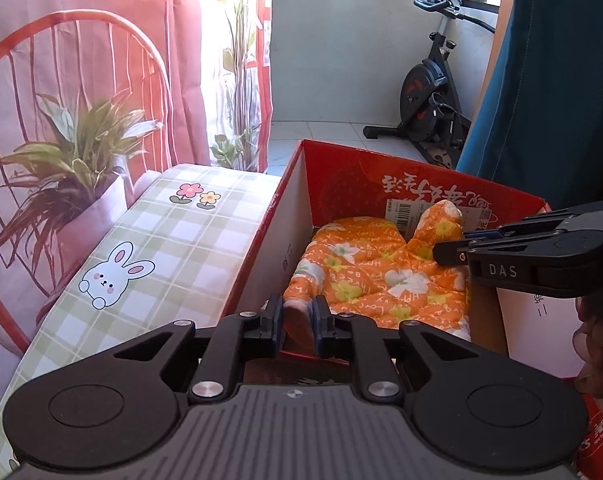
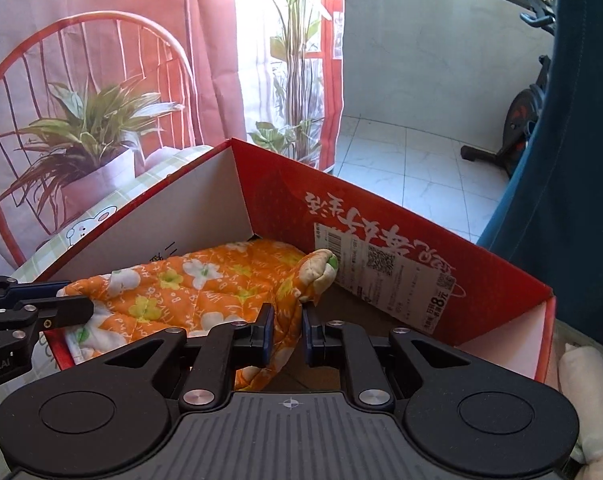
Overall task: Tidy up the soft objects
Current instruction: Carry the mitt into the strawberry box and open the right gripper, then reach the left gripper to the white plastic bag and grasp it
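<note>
An orange quilted oven mitt with white and yellow flowers (image 1: 381, 276) lies inside an open red cardboard box (image 1: 341, 176). My left gripper (image 1: 297, 324) is shut on the mitt's near cuff edge. My right gripper (image 2: 283, 336) is shut on another edge of the mitt (image 2: 205, 284), near the thumb (image 2: 317, 268) that sticks up against the box's far wall (image 2: 381, 208). The right gripper also shows in the left wrist view (image 1: 449, 254), reaching in from the right over the box. The left gripper shows at the left edge of the right wrist view (image 2: 85, 308).
The box stands on a green checked tablecloth with a rabbit print (image 1: 161, 248). A printed backdrop with a chair and plants (image 1: 61, 120) hangs behind. An exercise bike (image 1: 429, 96) stands on the tiled floor. A white soft object (image 2: 589, 392) lies right of the box.
</note>
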`<state>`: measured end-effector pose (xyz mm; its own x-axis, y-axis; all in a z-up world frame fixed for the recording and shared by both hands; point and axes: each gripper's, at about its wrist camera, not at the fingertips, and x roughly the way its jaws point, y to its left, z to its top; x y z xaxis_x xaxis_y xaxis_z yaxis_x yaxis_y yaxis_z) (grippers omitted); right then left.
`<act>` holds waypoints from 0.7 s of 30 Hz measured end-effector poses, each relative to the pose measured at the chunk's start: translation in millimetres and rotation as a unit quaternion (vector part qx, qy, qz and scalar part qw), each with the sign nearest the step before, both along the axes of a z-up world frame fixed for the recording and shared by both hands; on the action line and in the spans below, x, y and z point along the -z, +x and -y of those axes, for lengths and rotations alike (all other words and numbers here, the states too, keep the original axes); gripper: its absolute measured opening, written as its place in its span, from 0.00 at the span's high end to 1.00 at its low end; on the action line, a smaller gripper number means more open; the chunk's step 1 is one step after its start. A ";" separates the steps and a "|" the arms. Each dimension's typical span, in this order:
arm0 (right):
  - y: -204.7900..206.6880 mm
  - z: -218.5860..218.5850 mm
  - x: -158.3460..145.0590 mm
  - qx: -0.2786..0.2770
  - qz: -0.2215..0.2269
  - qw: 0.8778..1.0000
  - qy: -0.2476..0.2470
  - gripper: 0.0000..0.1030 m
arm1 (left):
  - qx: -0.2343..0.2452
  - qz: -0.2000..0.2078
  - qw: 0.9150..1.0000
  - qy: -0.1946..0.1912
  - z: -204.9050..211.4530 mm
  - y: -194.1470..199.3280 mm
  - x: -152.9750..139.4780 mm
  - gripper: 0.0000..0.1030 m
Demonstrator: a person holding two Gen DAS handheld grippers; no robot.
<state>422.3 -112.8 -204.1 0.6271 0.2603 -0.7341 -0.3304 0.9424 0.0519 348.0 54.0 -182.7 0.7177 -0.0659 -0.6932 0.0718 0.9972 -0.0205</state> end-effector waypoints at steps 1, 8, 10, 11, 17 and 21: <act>1.7 -1.7 -0.3 -0.001 0.001 1.000 -0.002 0.87 | -0.002 0.001 1.000 0.000 0.3 -0.2 0.0 0.83; 12.8 -10.9 -0.1 -0.003 0.002 1.000 -0.024 0.83 | -0.004 0.013 1.000 0.003 2.1 1.7 -1.0 0.60; 13.5 -8.7 -0.5 0.002 0.000 1.000 -0.024 0.76 | -0.003 0.021 1.000 -0.002 2.3 1.1 -4.5 0.53; 12.5 -6.7 -2.0 0.004 0.002 1.000 -0.024 0.73 | -0.002 0.025 1.000 -0.004 3.2 0.6 -6.3 0.52; -2.6 13.3 -19.6 0.015 0.018 0.999 -0.025 0.70 | 0.012 0.027 0.999 -0.027 14.2 -4.6 -16.8 0.51; -26.8 37.5 -35.6 0.014 0.041 0.999 -0.027 0.70 | 0.031 0.030 0.998 -0.035 30.2 -18.1 -22.3 0.51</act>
<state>395.5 -150.3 -168.4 0.6917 0.2038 -0.6928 -0.3053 0.9519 -0.0248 329.9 23.8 -160.4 0.7507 -0.1594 -0.6412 0.1375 0.9869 -0.0844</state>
